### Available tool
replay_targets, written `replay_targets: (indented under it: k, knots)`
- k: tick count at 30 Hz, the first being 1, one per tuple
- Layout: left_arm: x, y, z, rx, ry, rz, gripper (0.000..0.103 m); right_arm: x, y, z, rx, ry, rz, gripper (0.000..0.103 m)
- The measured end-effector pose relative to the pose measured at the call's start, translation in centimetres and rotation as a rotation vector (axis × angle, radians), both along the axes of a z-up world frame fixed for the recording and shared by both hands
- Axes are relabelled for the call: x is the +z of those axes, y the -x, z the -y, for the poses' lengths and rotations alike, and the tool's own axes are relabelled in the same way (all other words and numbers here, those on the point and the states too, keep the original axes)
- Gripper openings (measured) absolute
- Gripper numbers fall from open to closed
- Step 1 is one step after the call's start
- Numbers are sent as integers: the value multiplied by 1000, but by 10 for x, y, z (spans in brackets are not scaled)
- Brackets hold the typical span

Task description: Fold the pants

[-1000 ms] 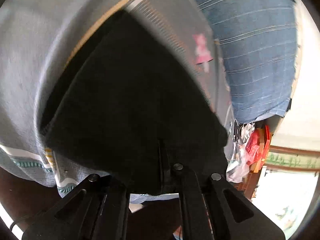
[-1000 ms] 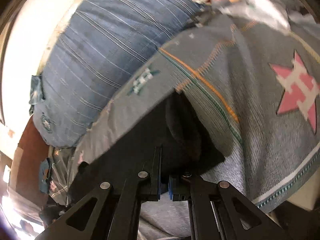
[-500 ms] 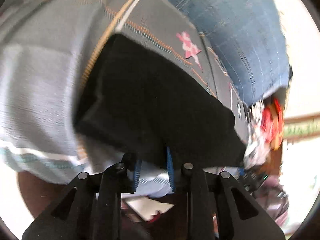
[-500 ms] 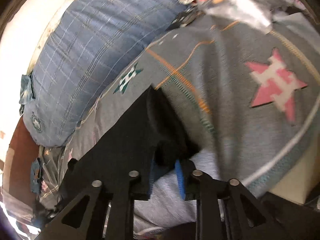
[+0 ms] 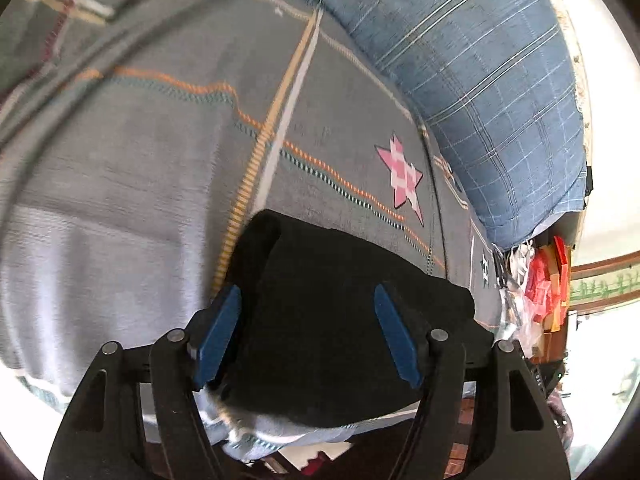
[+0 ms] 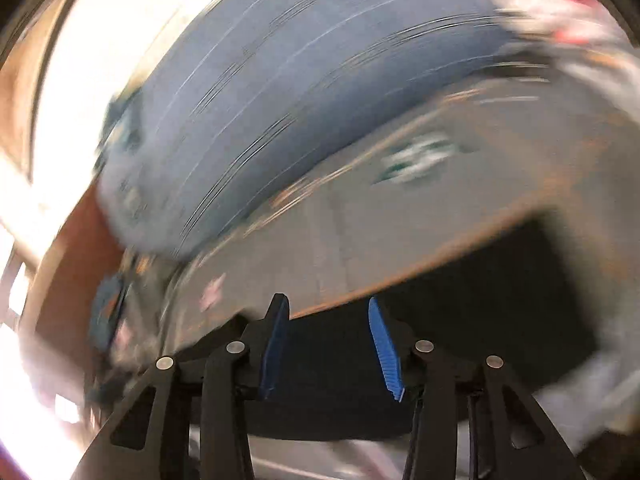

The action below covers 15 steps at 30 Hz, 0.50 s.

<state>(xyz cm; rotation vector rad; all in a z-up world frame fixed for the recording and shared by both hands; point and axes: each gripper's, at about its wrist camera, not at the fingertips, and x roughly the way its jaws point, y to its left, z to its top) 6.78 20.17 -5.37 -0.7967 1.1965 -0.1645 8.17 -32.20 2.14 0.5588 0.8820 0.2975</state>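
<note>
Your grey patterned bedspread [image 5: 160,168] fills most of the left wrist frame, bounded at upper right by the blue plaid pillow [image 5: 480,80], with open room toward the left. The folded black pants [image 5: 340,320] lie at bottom centre near the bedspread's edge, their long axis running left to right across the frame. Your left gripper [image 5: 308,332] gapes wide around them, and your right gripper [image 6: 328,344] stands apart too over their dark cloth, though that view is blurred.

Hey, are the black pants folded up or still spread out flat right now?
Folded. The black pants lie as a small compact bundle on the grey blanket, and both tools are open.
</note>
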Motion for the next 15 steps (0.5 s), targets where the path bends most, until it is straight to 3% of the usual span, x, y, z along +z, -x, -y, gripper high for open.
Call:
replay_targets:
  k: [3, 8, 9, 10, 11, 14, 15]
  knots:
    - [-2, -2, 5, -8, 2, 0, 69, -10, -32, -73, 184, 66, -13, 47]
    - [-3, -2, 9, -20, -10, 1, 68, -40, -69, -144, 317, 265, -54, 47]
    - [-2, -2, 10, -24, -17, 3, 68, -46, -72, -154, 370, 289, -53, 33]
    - [-1, -2, 12, -27, -22, 4, 67, -48, -71, -162, 400, 327, -44, 6]
    - [1, -2, 13, -26, -20, 14, 66, -47, -69, -172, 420, 399, -21, 6]
    - [4, -3, 15, -26, -47, 46, 66, -34, -65, -177, 408, 450, 75, 5]
    - [2, -5, 16, -27, -63, 43, 66, -42, -71, -177, 404, 458, 44, 6]
